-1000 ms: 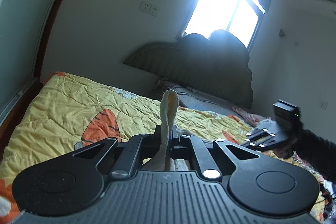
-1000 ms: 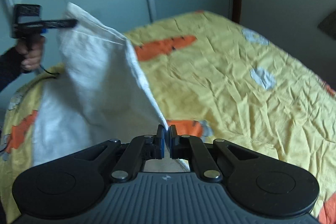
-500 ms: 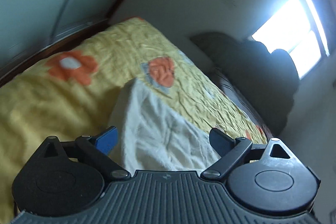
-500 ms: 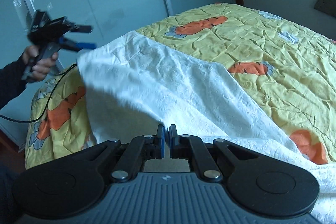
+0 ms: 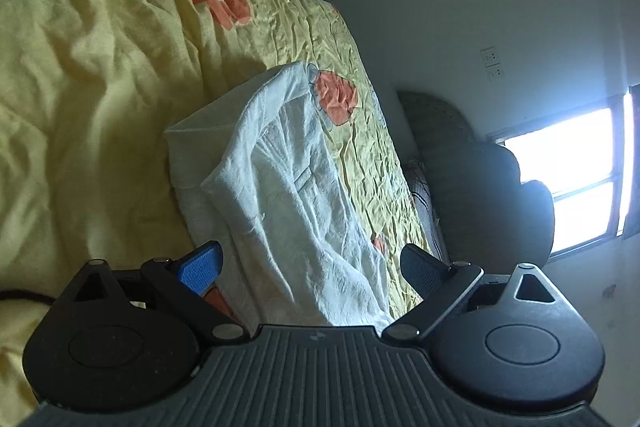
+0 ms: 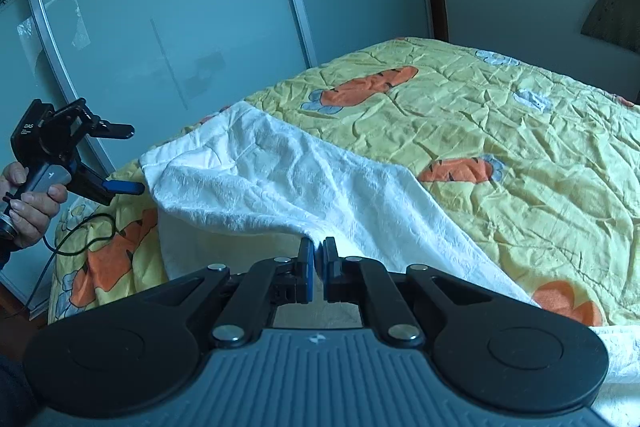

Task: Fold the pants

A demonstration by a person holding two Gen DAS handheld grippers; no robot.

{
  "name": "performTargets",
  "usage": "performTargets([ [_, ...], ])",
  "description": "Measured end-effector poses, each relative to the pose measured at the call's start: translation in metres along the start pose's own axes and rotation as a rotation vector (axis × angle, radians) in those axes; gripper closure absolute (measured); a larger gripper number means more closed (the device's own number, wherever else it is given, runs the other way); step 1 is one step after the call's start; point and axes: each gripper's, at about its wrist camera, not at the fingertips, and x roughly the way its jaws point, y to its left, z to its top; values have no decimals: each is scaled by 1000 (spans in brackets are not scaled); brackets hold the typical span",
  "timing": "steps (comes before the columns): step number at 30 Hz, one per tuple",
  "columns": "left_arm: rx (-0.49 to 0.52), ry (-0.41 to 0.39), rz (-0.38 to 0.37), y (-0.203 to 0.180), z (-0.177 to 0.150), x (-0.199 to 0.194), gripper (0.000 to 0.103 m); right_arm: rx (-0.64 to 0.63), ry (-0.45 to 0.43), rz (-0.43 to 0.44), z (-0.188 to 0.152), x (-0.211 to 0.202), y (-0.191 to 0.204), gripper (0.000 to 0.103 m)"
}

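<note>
The white pants (image 6: 288, 183) lie folded over on the yellow quilt; they also show in the left wrist view (image 5: 288, 195). My right gripper (image 6: 318, 259) is shut on a pinch of the pants' near edge. My left gripper (image 5: 308, 263) is open and empty, with the pants lying between and beyond its fingers. In the right wrist view the left gripper (image 6: 124, 159) is held in a hand at the far left, open, just off the pants' left corner.
The yellow quilt (image 6: 520, 155) with orange carrot prints covers the bed. Sliding wardrobe doors (image 6: 160, 27) stand behind the bed's left side. A dark headboard (image 5: 480, 187) and bright window (image 5: 580, 187) are at the far end. A cable (image 6: 76, 235) trails from the left gripper.
My left gripper has let go of the pants and opened. The raised pants have dropped flat onto the quilt. My right gripper stays shut on the edge.
</note>
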Motion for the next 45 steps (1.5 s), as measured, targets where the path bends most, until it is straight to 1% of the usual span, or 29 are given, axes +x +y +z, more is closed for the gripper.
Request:
performTargets([
  [2, 4, -10, 25, -1, 2, 6, 11, 7, -5, -3, 1, -2, 1, 99],
  [3, 8, -13, 39, -1, 2, 9, 19, 7, -5, -5, 0, -2, 2, 99],
  [4, 22, -10, 60, -3, 4, 13, 35, 5, -2, -7, 0, -2, 2, 99],
  [5, 44, -9, 94, -6, 6, 16, 46, 1, 1, -11, -1, -2, 4, 99],
  [6, 78, -9, 151, -9, 8, 21, 70, -2, 2, -14, -1, -3, 5, 99],
  [7, 119, -8, 210, -13, 9, 25, 87, -9, 4, -15, -2, -4, 7, 99],
  [8, 161, -4, 260, -16, 11, 29, 92, -18, 5, -14, -2, -6, 10, 99],
  [10, 217, -2, 274, -25, 15, 30, 94, -50, 4, -23, -4, -12, 19, 99],
  [13, 285, -37, 242, -43, 21, 17, 95, -123, 7, -23, -10, -26, 42, 99],
  [15, 292, -64, 183, -50, 27, 4, 95, -158, 27, 5, -19, -30, 59, 99],
  [16, 294, -71, 176, -50, 29, 1, 95, -177, 55, 18, -27, -27, 68, 99],
  [17, 297, -69, 193, -48, 30, 1, 95, -194, 89, 22, -36, -22, 75, 99],
  [19, 295, -30, 277, -37, 31, 16, 95, -221, 152, 5, -57, -4, 86, 99],
  [21, 266, 11, 335, -18, 30, 29, 95, -213, 180, -1, -69, 8, 90, 99],
  [22, 260, 9, 352, -12, 29, 31, 95, -210, 184, -8, -72, 11, 92, 99],
  [25, 257, -8, 333, -6, 28, 26, 95, -221, 183, -18, -75, 13, 96, 99],
  [27, 286, -27, 318, -10, 28, 22, 95, -216, 180, -14, -75, 11, 94, 99],
  [28, 309, -34, 317, -13, 26, 22, 91, -210, 176, -13, -76, 10, 93, 99],
  [29, 325, -39, 346, -15, 27, 24, 79, -200, 175, -12, -76, 11, 92, 99],
  [30, 333, -46, 388, -14, 25, 27, 72, -189, 177, -10, -77, 14, 91, 99],
  [31, 331, -34, 415, -9, 24, 30, 73, -178, 181, -8, -80, 15, 89, 99],
  [33, 302, -52, 388, -4, 21, 28, 72, -157, 185, -10, -82, 19, 86, 99],
  [35, 279, -42, 362, -6, 19, 19, 58, -140, 175, -11, -83, 20, 85, 99],
  [36, 274, -48, 355, -9, 17, 13, 40, -128, 171, -7, -84, 19, 84, 99],
  [37, 273, -65, 360, -13, 13, 5, 28, -114, 165, -1, -85, 19, 82, 99],
  [39, 308, -116, 363, -24, -1, -11, 27, -94, 156, 6, -86, 19, 79, 99],
  [41, 331, -142, 331, -36, -23, -24, 27, -80, 147, 7, -88, 19, 78, 99],
  [43, 339, -94, 236, -48, -50, -23, 27, -66, 137, 8, -89, 18, 77, 99],
  [45, 317, 14, 138, -57, -80, -10, 27, -48, 124, 7, -90, 17, 76, 99],
])
